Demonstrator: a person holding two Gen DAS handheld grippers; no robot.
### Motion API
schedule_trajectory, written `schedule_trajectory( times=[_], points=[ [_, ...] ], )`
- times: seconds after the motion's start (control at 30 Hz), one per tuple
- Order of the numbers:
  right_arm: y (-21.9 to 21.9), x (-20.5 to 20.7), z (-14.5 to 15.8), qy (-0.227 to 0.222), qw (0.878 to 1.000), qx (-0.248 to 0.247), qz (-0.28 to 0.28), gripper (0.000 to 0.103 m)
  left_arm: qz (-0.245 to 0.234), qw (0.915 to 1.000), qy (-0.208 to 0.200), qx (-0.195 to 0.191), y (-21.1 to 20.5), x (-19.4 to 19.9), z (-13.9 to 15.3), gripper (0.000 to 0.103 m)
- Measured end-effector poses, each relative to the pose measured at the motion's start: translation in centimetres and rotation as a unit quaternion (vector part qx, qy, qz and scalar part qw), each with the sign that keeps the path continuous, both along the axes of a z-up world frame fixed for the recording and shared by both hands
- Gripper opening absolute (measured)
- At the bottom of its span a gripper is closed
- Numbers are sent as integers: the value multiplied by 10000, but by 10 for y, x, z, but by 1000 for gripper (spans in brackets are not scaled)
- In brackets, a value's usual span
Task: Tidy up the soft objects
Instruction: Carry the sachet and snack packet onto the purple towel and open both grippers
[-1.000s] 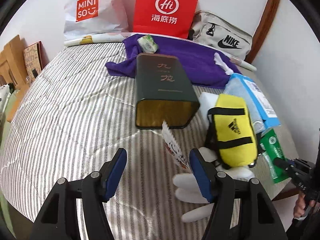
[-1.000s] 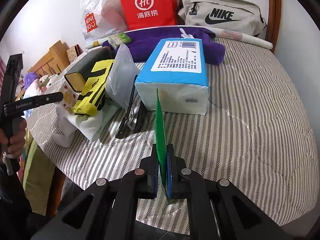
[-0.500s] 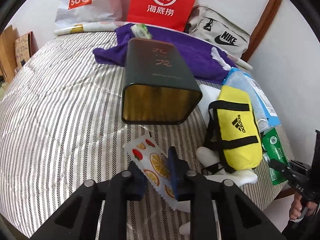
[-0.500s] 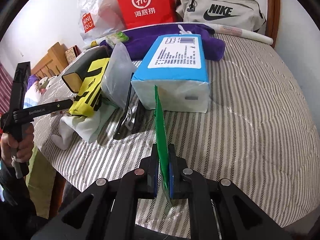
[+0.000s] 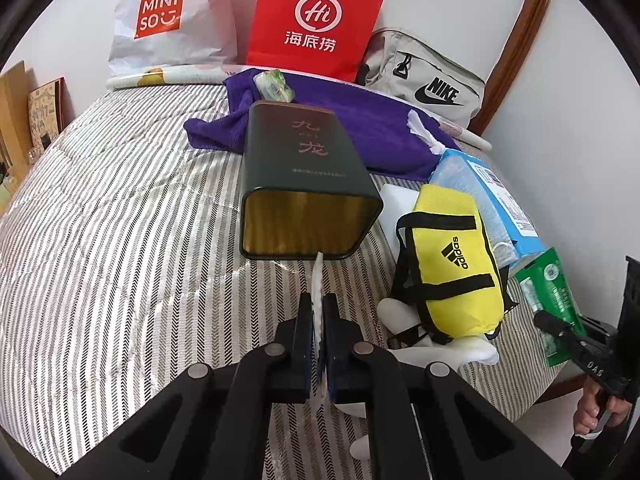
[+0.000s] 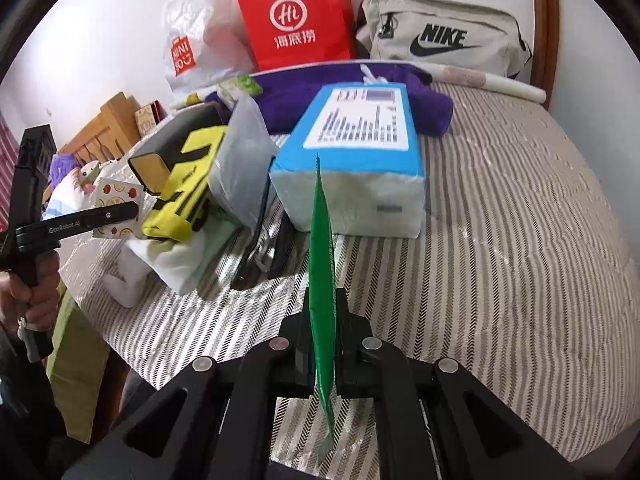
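My left gripper [image 5: 318,312] is shut on a thin white packet printed with fruit [image 5: 317,284], held edge-on just in front of the open mouth of a dark green tin [image 5: 304,184] lying on its side on the bed. The same packet shows in the right wrist view [image 6: 116,208]. My right gripper [image 6: 322,312] is shut on a flat green packet [image 6: 320,248], held edge-on above the striped bed, in front of a blue tissue pack [image 6: 360,152]. A yellow Adidas pouch [image 5: 452,264] lies on a white plush toy [image 5: 404,312].
A purple towel [image 5: 360,120], a red paper bag [image 5: 316,20], a white Miniso bag [image 5: 168,20] and a grey Nike bag [image 5: 428,80] sit at the back of the bed. The bed's near edge [image 6: 132,344] is on the left in the right wrist view.
My left gripper has closed on the fruit-print packet and turned it edge-on toward the tin's mouth. My right gripper holds the green packet much as before.
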State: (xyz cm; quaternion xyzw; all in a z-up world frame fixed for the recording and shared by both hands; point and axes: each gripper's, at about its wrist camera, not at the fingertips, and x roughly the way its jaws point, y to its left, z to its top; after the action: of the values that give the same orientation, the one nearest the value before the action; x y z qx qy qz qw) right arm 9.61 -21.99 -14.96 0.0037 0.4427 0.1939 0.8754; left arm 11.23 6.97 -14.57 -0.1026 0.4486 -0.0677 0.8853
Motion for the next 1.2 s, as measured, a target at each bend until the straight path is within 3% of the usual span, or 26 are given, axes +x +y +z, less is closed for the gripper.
schedule_trajectory(
  times=[0.57,1.2],
  points=[
    [-6,5,41,-381,9991,154,-88,7,214,9996,-174,-109,9,4,36,5],
    [10,95,85,-512,9985,193,-88,7,248,9994,-260,-27,17,72,76,5]
  ],
)
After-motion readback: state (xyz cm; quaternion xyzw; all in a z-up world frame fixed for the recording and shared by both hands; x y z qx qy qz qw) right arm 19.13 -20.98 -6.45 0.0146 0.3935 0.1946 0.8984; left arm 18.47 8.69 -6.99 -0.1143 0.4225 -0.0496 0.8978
